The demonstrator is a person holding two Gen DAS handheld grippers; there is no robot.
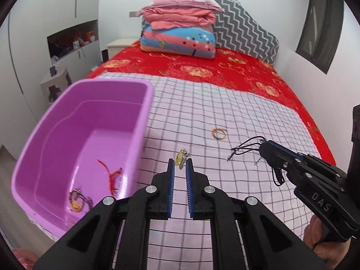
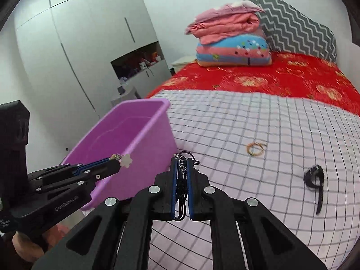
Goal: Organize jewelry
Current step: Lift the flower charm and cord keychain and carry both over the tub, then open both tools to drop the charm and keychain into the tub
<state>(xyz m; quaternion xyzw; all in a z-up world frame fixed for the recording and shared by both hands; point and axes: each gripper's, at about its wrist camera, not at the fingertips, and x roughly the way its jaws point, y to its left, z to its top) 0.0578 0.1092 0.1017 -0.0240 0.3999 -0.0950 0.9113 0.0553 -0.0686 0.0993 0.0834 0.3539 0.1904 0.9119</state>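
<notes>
Jewelry in your grippers: two pieces, one per hand, both held up off the bed.
Left gripper (image 1: 180, 165): your jaws are nearly closed, pinching a small pale-yellow flower-shaped charm with a gold metal clasp (image 1: 181, 160) at the fingertips; from the right wrist view the charm (image 2: 126, 160) sits level with the bin's near rim.
Right gripper (image 2: 181, 165): your jaws are clamped on a black cord necklace with small silver clasp ends (image 2: 181, 180); its loops bunch between the blue pads and hang out behind and ahead of them. In the left wrist view the cords (image 1: 246, 147) trail free from the tips above the cloth.
Lilac rectangular plastic bin (image 1: 139, 121): at your left, on the near corner of the bed. Inside lie a red braided cord bracelet (image 1: 111, 175) and a dark beaded piece with a yellow charm (image 1: 77, 201), blurred.
Grey-and-white checked cloth (image 1: 202, 103): spread under both grippers.
Thin gold-and-green ring-shaped bangle (image 2: 256, 149): flat on the cloth, ahead of you, well apart from the bin.
Black strap-like item with a curled end (image 2: 315, 181): on the cloth at your right; what it is, you cannot tell.
Red patterned bedsheet (image 1: 225, 65): beyond the cloth.
Stack of folded pink and blue quilts (image 1: 180, 31): at the far end, before a grey zigzag headboard cushion (image 1: 245, 29).
</notes>
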